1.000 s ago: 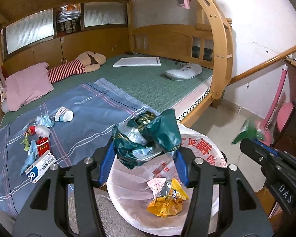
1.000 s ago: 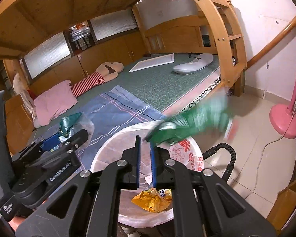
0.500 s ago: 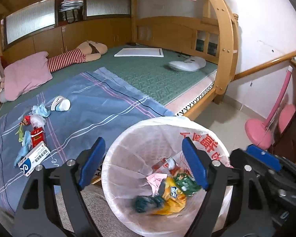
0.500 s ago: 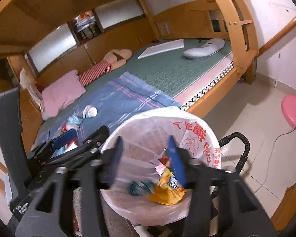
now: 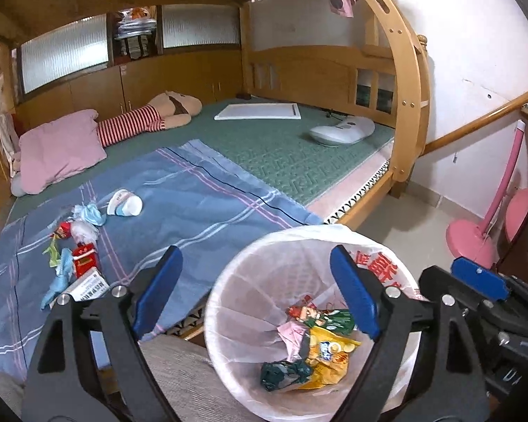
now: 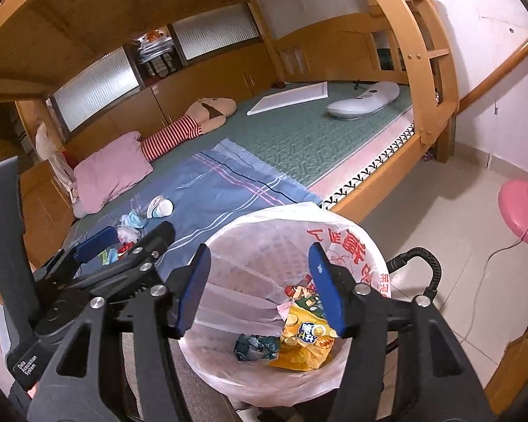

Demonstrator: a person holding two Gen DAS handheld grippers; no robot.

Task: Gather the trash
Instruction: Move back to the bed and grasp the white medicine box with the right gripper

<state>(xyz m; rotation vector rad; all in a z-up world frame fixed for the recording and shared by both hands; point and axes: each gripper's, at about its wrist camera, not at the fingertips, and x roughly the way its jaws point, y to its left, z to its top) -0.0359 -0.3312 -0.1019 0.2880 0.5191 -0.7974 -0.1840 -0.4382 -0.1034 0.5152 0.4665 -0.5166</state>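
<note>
A round bin lined with a white plastic bag [image 5: 260,263] [image 6: 264,232] stands beside the bed. Inside lie a yellow snack wrapper [image 5: 329,351] [image 6: 302,337], a crumpled dark green wrapper [image 5: 285,374] [image 6: 255,346] and other scraps. My left gripper [image 5: 255,295] is open and empty above the bin's near left rim. My right gripper [image 6: 258,292] is open and empty over the bin. More trash lies on the blue sheet: a red pack [image 5: 84,258], a white box [image 5: 88,286], blue scraps [image 5: 58,281], crumpled tissues [image 5: 88,212] and a white-blue cup [image 5: 125,205].
A wooden bunk bed with a green mat [image 5: 281,154], a pink pillow [image 5: 60,147], a striped doll [image 5: 148,121], a white board [image 5: 258,112] and a white device [image 5: 341,130]. A pink fan stand [image 5: 471,239] is on the tiled floor at right.
Both grippers opened and let go of their green wrappers, which dropped into the bin. Both grippers now hang open over it.
</note>
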